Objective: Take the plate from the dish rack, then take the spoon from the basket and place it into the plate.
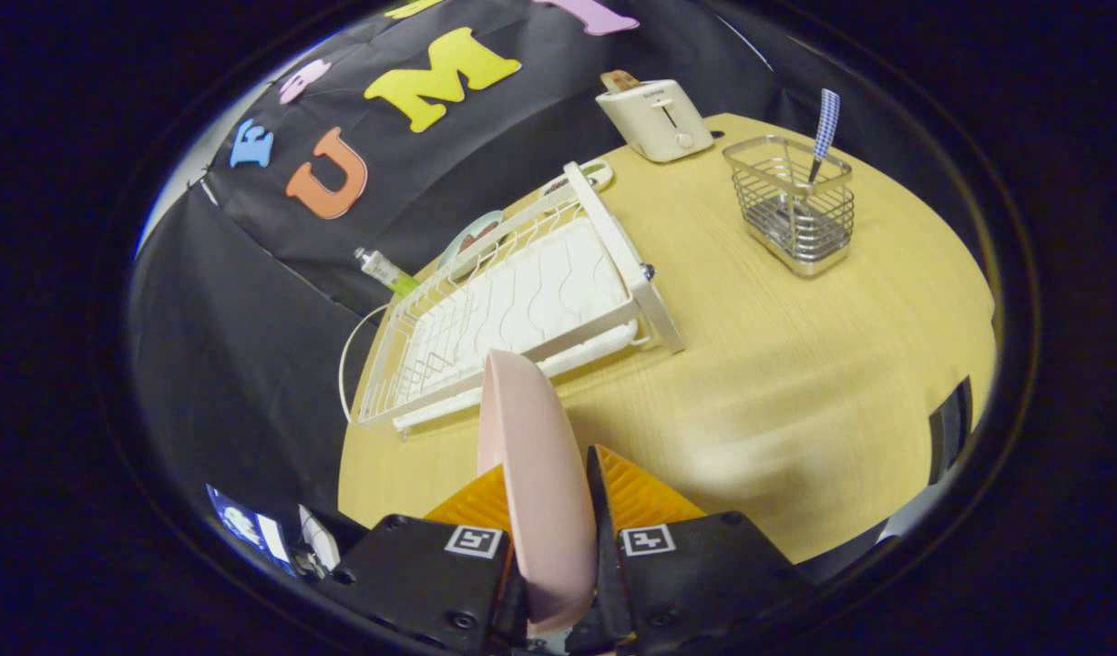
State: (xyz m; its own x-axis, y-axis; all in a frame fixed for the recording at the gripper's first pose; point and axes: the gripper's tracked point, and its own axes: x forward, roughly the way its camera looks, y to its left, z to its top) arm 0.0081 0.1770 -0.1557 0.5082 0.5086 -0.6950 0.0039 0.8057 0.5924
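Note:
A pink plate (531, 456) stands on edge between my fingers, and my gripper (548, 474) is shut on its rim. It hangs above the wooden table (795, 364), just in front of the white dish rack (513, 310), which lies beyond the fingers with nothing standing in its slots. Farther off to the right stands a wire basket (791, 205). A spoon with a blue-and-white checked handle (824, 128) leans upright inside it.
A cream toaster (657, 117) sits at the table's far edge behind the rack. A small tube (387, 271) and a patterned dish (472, 239) lie behind the rack near the cloth wall. Bare tabletop spreads between the rack and the basket.

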